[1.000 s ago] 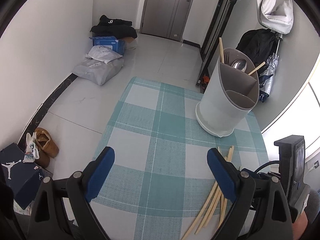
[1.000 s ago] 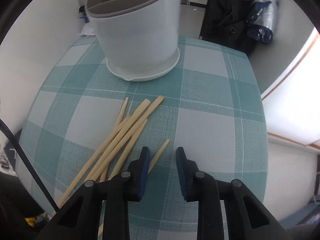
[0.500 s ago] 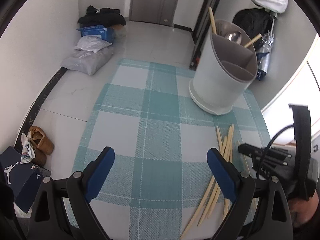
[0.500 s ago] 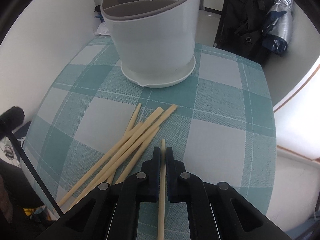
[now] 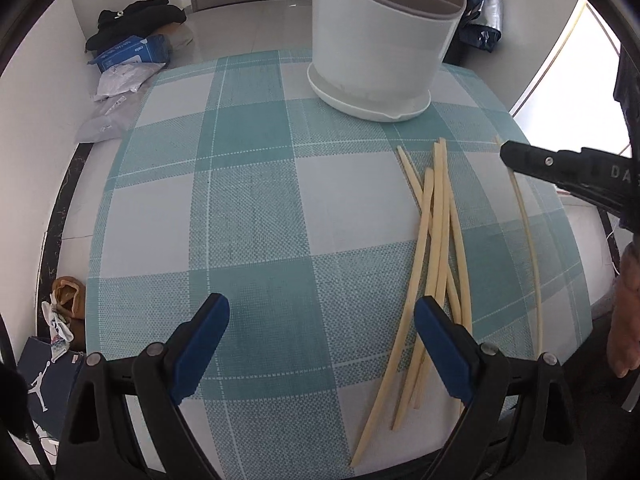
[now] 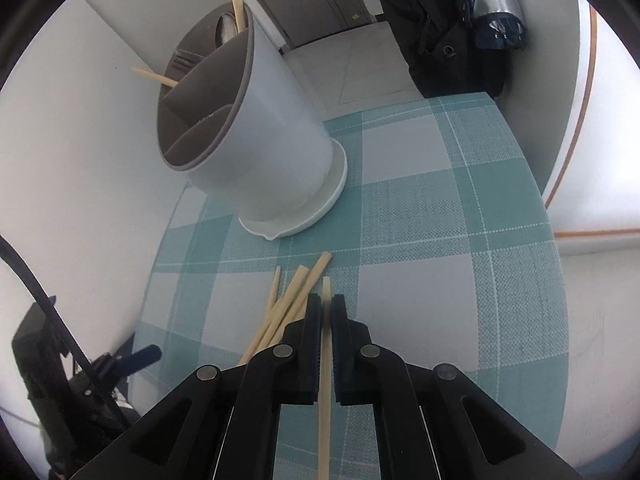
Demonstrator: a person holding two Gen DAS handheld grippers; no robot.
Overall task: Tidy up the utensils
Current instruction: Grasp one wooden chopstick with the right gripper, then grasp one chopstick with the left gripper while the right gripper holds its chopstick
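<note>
Right gripper (image 6: 326,306), jaws now pinching one pale wooden chopstick (image 6: 325,380) whose lower end is cut off, lifted from the loose chopstick pile (image 5: 434,240) before the white divided utensil holder (image 6: 256,148); left gripper (image 5: 320,344) spread wide.

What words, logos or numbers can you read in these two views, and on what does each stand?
"DA": white letters on the black right hand-held gripper, cut off by the picture's edge.
Jumping-figure logo, no words: on the dark blue shoe box on the floor.
White print on the blue cardboard box: too blurred to read.
Labels on the white plastic parcel bags: too small to read.
</note>
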